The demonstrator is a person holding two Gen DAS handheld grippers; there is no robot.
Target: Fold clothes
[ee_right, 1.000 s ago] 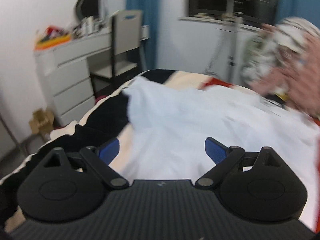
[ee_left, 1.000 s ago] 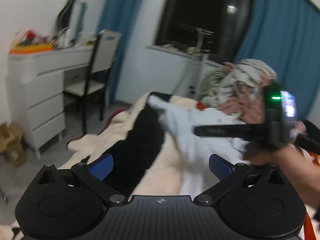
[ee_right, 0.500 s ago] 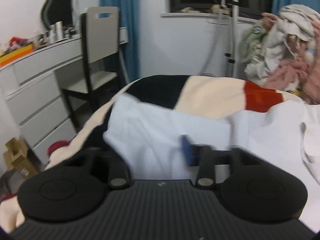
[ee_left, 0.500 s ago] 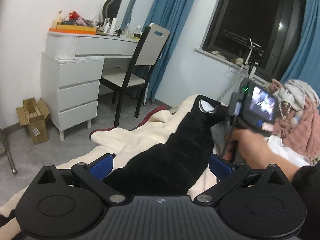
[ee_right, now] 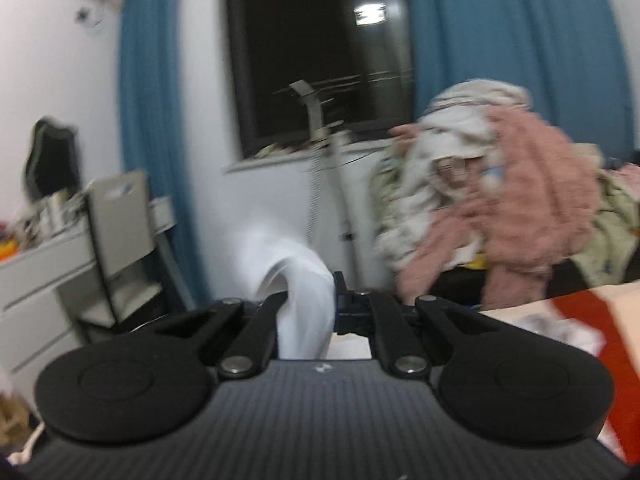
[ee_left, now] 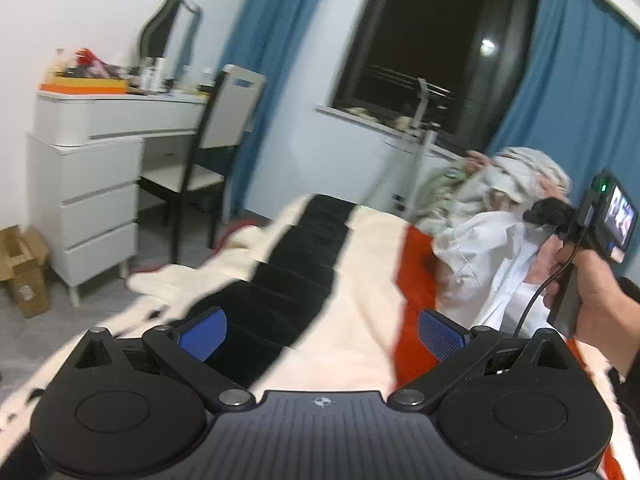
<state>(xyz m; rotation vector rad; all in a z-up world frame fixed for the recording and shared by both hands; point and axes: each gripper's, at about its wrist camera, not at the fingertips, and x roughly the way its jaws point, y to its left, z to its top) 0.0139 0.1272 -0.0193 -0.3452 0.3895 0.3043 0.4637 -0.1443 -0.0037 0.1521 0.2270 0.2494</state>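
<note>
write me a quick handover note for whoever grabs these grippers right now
Right hand-held gripper: shut on the white shirt, lifted off the blanket.
Left hand-held gripper: open, empty, above the blanket's black stripe.
Clothes pile: heaped at the far end of the bed, unfolded.
Done: shirt picked up; no fold visible.
Left: probably take a second shirt edge with the left, spread it flat, fold it, then start on the pile.

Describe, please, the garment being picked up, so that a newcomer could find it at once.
Start at the cream, black and red blanket covering the bed, then look to its far right side. There the plain white cotton shirt hangs from the shut right tool; unlike the heaped pink and patterned laundry pile behind, it is smooth and pure white.
</note>
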